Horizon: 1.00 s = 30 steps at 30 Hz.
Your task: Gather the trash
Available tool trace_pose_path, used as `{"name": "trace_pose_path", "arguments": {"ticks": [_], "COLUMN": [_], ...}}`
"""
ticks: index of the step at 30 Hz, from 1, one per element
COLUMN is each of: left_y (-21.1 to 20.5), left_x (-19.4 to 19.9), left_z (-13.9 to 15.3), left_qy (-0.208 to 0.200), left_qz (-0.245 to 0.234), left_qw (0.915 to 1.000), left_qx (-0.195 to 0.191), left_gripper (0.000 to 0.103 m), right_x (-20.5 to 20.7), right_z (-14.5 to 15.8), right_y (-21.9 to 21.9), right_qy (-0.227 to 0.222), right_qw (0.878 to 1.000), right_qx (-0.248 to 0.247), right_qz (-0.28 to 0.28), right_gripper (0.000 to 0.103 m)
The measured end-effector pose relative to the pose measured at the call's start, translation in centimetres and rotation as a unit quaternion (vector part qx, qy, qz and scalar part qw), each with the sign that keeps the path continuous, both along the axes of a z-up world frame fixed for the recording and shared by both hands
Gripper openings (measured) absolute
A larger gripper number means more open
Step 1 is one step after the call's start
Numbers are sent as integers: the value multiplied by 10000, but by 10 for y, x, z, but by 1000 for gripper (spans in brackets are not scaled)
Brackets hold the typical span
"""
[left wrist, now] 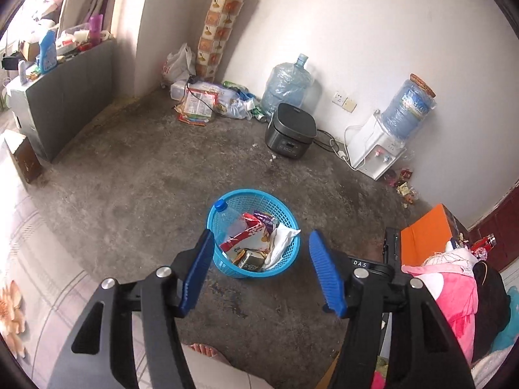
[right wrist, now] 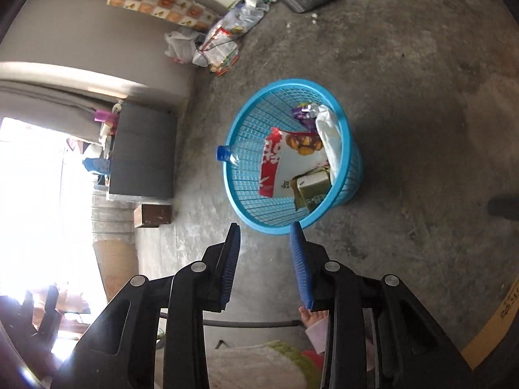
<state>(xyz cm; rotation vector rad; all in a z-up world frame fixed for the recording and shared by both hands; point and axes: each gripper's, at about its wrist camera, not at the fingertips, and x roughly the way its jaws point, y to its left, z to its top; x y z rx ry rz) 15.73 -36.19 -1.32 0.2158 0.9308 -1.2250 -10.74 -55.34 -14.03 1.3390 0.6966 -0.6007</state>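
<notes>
A blue mesh basket (left wrist: 287, 217) stands on the concrete floor. It holds a plastic bottle with a blue cap (left wrist: 221, 206), a red and white snack bag (left wrist: 248, 238), a purple wrapper (left wrist: 265, 218), a white tissue (left wrist: 282, 241) and a small olive carton (left wrist: 251, 261). My left gripper (left wrist: 259, 241) is open and empty, held above the basket's near side. In the right wrist view the basket (right wrist: 241, 123) appears tilted, with the snack bag (right wrist: 292, 162) and carton (right wrist: 313, 188) inside. My right gripper (right wrist: 266, 228) is open and empty, near the basket's rim.
A dark rice cooker (left wrist: 290, 131), a water dispenser (left wrist: 378, 149) and a spare water jug (left wrist: 287, 84) stand along the far wall. Bags and wrappers (left wrist: 207, 100) lie in the corner. Small wrappers (left wrist: 404, 188) lie beside the dispenser. A grey cabinet (left wrist: 69, 97) is left; an orange box (left wrist: 425, 236) right.
</notes>
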Motion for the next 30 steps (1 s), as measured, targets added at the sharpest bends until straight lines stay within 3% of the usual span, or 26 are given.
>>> {"name": "trace_pose_path", "arguments": {"ticks": [4, 5, 6, 10, 13, 15, 18, 24, 27, 30], "left_y": [69, 87, 104, 165, 204, 228, 256, 297, 309, 312], "left_x": [-18, -23, -28, -48, -61, -70, -90, -102, -109, -111], "left_z": [39, 47, 54, 72, 72, 68, 59, 40, 36, 27], "left_qy": [-651, -819, -1006, -1729, -1902, -2022, -2278, -1726, -1542, -1387], "left_qz": [661, 896, 1169, 2323, 2974, 3319, 3562, 4080, 4455, 4627], "left_qw": [9954, 9924, 9879, 9571, 9346, 9195, 9034, 8917, 8774, 8704], "left_qx": [-219, -210, -180, 104, 424, 592, 712, 930, 890, 955], "left_gripper": [91, 98, 98, 98, 98, 98, 98, 98, 98, 98], "right_x": [23, 33, 39, 55, 60, 58, 56, 53, 55, 62], "right_z": [70, 91, 110, 175, 209, 223, 233, 231, 228, 216], "right_y": [39, 53, 69, 140, 190, 220, 257, 302, 310, 308], "right_qy": [-12, -81, -203, -853, -997, -1055, -1072, -837, -627, -196], "right_qw": [9913, 9845, 9761, 9291, 8904, 8612, 8304, 8017, 7957, 7982], "right_qx": [-1107, -1454, -1773, -2863, -3623, -4150, -4609, -4941, -4999, -4913], "right_qz": [706, 975, 1242, 2180, 2570, 2737, 2942, 3259, 3362, 3481], "right_gripper": [46, 50, 53, 77, 94, 95, 95, 95, 95, 95]}}
